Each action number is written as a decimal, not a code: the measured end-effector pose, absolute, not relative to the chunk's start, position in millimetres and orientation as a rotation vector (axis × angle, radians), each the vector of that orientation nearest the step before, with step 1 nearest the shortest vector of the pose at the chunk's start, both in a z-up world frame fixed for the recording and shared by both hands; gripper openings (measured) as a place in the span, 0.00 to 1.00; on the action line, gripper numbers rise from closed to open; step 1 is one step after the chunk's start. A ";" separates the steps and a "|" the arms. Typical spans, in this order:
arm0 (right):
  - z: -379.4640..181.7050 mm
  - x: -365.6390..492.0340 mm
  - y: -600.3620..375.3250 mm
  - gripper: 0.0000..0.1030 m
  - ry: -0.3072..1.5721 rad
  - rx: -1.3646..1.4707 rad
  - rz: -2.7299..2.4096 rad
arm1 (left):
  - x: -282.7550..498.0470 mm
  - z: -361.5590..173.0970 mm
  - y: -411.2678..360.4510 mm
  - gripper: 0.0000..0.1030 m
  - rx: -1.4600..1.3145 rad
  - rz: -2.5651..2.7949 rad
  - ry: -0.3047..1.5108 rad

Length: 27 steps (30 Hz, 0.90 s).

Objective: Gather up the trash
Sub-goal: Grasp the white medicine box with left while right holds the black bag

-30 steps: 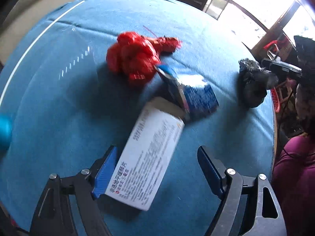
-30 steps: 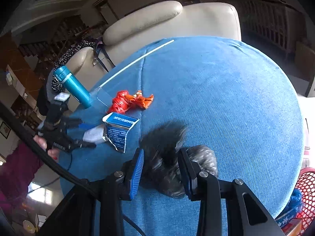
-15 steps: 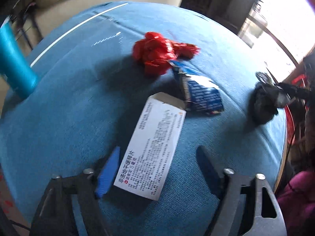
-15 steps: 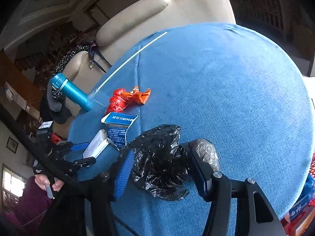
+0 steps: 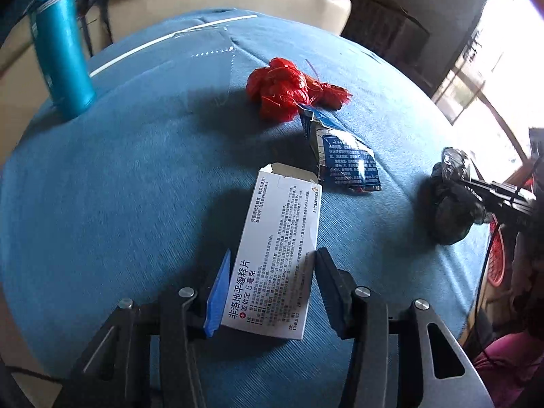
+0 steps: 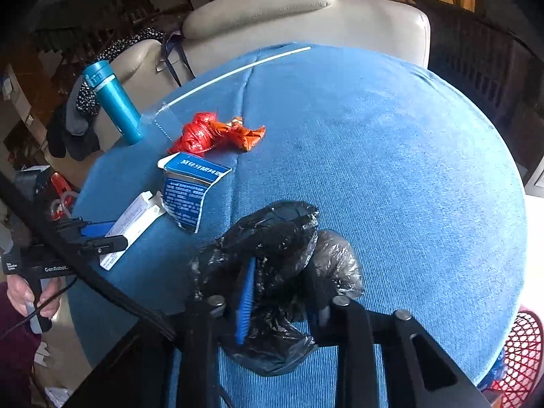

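Closure is the news on both sides. The left gripper (image 5: 270, 268) has just been closing on the white medicine carton (image 5: 277, 255), which a second ago lay loose between wide jaws; now both pads sit against its long sides near the closer end, so the carton looks held while it lies flat on the blue worktop (image 5: 136, 187). The right gripper (image 6: 282, 292) opened wide half a second ago and has just been closing again; its jaws are now narrow and buried in the crumpled black plastic bag (image 6: 278, 258), pinching the film near the worktop's near edge. The left wrist view also looks further over the worktop than it did a second ago, so the teal bottle (image 5: 63, 51) has come fully into frame at the far left edge.

For the task this reads as two grasps made at once, with lifting probably the next step; neither item is off the cloth yet. A red mesh basket (image 6: 523, 357) shows below the worktop's right edge and may be the bin, though that is a guess.

Counted: one white carton, one black bag, one torn blue carton (image 5: 343, 163), one crumpled red plastic bag (image 5: 289, 88), so four pieces of trash, two gripped and two untouched in the middle. Also one teal bottle, one basket, two grippers.
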State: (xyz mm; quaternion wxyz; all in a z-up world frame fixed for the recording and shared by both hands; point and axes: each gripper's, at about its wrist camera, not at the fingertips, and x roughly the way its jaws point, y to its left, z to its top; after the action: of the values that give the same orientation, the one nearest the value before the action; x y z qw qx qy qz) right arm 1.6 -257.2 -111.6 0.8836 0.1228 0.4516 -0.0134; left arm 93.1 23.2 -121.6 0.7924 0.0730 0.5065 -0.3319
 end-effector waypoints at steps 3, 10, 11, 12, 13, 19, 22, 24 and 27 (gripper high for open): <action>-104.6 -8.7 -258.3 0.10 0.914 0.260 -0.013 | 78.0 -117.6 25.0 0.49 0.143 -0.707 1.068; -90.4 -27.9 -269.0 0.04 0.876 0.306 -0.006 | 55.4 -102.3 13.8 0.49 0.103 -0.724 1.046; -89.8 -29.9 -271.3 0.04 0.875 0.320 0.001 | 51.5 -100.4 12.3 0.49 0.100 -0.731 1.044; -89.5 -33.1 -274.4 0.04 0.874 0.338 0.006 | 52.1 -98.3 10.1 0.49 0.105 -0.734 1.041; -89.5 -35.2 -277.3 0.04 0.874 0.350 0.002 | 51.7 -97.6 4.7 0.49 0.110 -0.739 1.036; -94.0 -56.5 -307.9 0.08 0.876 0.479 -0.005 | 32.5 -80.6 -20.7 0.49 0.152 -0.788 0.983; -99.6 -62.2 -319.4 0.10 0.897 0.532 -0.027 | 28.6 -75.7 -34.6 0.49 0.186 -0.781 0.951; -103.8 -63.3 -327.1 0.14 0.918 0.574 -0.041 | 29.9 -74.5 -44.5 0.49 0.191 -0.776 0.936; -110.1 -63.7 -335.5 0.14 0.943 0.610 -0.067 | 24.5 -67.1 -50.2 0.49 0.195 -0.773 0.909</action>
State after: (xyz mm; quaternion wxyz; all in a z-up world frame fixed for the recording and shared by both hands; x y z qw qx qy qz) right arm -63.7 -335.5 -110.1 0.8458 0.2893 0.4471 -0.0316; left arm 24.5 -50.2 -67.1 0.8228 0.0915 0.4272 -0.3635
